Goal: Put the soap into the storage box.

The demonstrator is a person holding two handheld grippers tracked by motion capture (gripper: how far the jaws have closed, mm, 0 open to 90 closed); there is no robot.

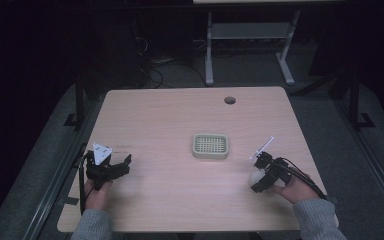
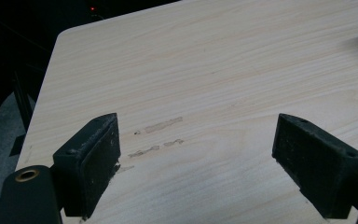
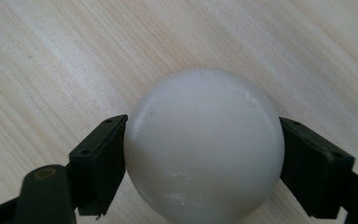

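my right gripper [image 3: 200, 158] has its jaws clamped on the smooth white round ball [image 3: 204, 144], low over the pale wooden table [image 1: 170, 120], near its right edge. my left gripper [image 2: 196, 163] hangs wide open over bare wood, holding nothing. the pale green slotted tray [image 1: 210, 146] sits between them.

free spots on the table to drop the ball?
Bare wood between the left gripper and tray, across the far half up to the cable hole, and along the near edge. Tightest between the tray and right gripper, shut on the ball.
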